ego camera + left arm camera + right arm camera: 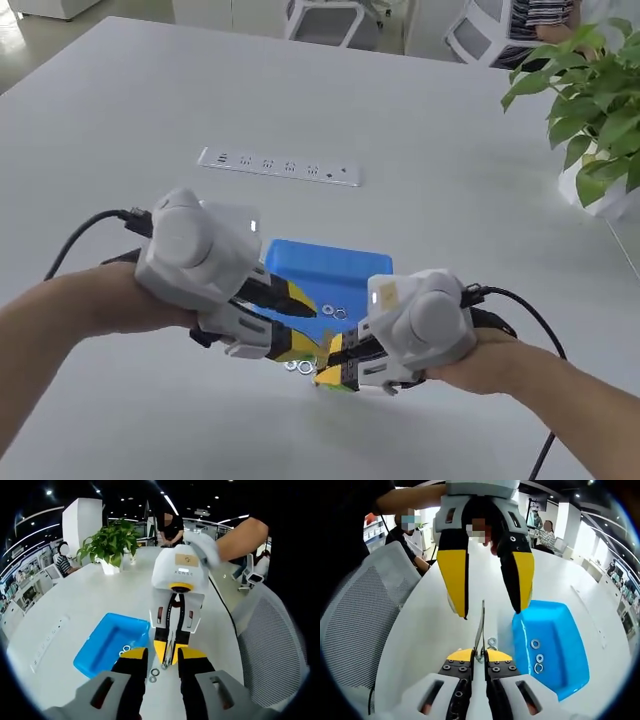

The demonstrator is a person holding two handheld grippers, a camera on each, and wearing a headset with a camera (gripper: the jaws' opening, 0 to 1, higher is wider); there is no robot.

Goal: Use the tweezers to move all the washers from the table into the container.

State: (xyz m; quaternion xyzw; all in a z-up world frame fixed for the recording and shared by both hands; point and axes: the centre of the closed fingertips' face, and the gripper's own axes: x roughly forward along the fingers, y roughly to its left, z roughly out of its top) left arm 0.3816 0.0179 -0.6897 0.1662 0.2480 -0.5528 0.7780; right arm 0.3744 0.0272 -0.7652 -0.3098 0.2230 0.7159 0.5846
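Right gripper clamped on tweezers, long axis seemingly pointing at left gripper, jaws apart

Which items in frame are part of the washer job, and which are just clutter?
Job:
- thin metal tweezers, clamped in the right gripper
- small metal washers on the white table
- blue plastic container, three washers already inside
- left gripper, open

Lying about:
- white power strip
- green potted plant
- grey mesh chair
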